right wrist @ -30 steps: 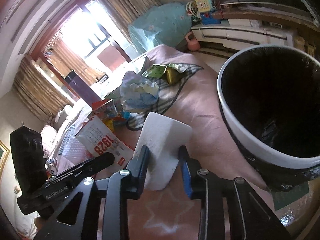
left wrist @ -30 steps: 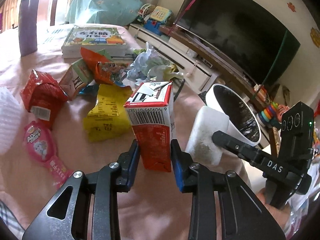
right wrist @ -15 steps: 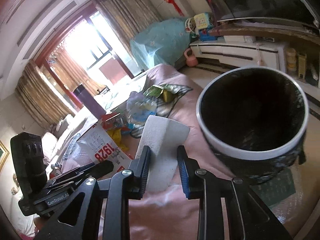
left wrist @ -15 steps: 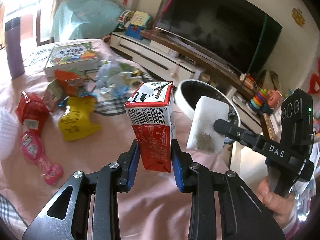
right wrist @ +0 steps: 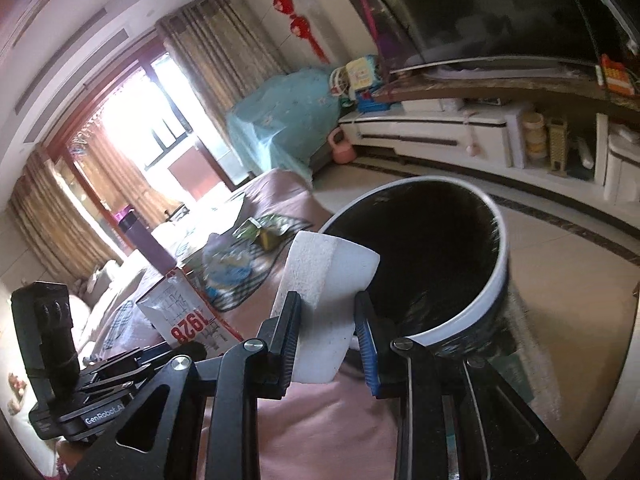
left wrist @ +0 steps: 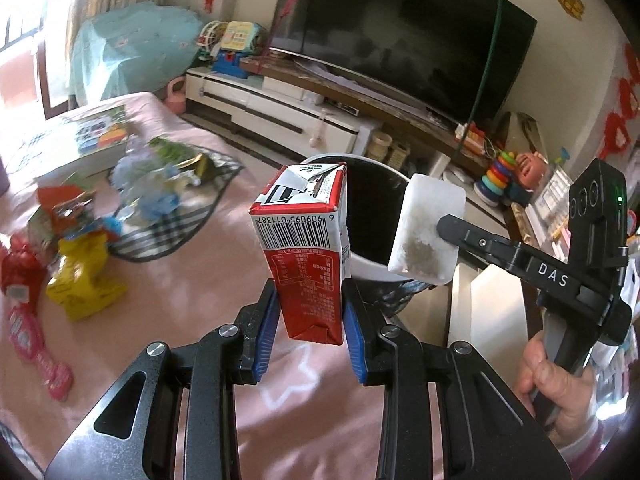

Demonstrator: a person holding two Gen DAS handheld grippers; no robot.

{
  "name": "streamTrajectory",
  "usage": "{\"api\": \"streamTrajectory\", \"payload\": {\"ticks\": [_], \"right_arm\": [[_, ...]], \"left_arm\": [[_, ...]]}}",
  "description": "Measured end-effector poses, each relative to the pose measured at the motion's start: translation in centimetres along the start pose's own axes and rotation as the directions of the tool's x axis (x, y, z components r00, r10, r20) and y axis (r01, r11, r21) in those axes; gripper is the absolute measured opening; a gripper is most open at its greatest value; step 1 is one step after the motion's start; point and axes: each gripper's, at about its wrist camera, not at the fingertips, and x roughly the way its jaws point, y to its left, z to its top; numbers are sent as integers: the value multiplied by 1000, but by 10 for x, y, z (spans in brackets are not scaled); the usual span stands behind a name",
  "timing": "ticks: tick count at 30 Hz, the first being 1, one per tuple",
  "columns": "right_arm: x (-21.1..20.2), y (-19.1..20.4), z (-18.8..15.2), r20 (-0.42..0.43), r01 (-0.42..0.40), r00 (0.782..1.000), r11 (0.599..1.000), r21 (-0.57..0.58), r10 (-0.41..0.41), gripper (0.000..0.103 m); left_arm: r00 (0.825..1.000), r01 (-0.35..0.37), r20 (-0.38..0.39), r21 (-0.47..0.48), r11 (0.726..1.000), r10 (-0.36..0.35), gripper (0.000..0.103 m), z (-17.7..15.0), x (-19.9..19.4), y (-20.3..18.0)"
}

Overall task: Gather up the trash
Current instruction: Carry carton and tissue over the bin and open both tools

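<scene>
Several wrappers beside checked cloth

Pink cloth-covered surface, a white star outline printed on it near the bottom of the left wrist view. Lying on it, toward its left side: a crumpled yellow wrapper, a red packet at the left edge, a pink packet nearer the camera, and an orange-red wrapper behind the yellow one. Farther back, a checked cloth spread flat, bearing crumpled pale-blue paper and a green-and-gold wrapper. A stack of picture books sits at the far end. In the right wrist view a dark purple bottle stands upright near the far end.
</scene>
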Motion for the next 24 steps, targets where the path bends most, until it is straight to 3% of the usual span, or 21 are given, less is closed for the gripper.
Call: {"api": "streamTrajectory", "payload": {"ticks": [16,24], "right_arm": [[8,-37,28,23,97,995,995,-15,-96,28],[18,-45,33,7,115,993,993,-22,-115,29]], "left_arm": [[999,9,-38,75,997,-6,29,47,54,-41],[997,6,-74,73,997,-1,29,52,79,-43]]}}
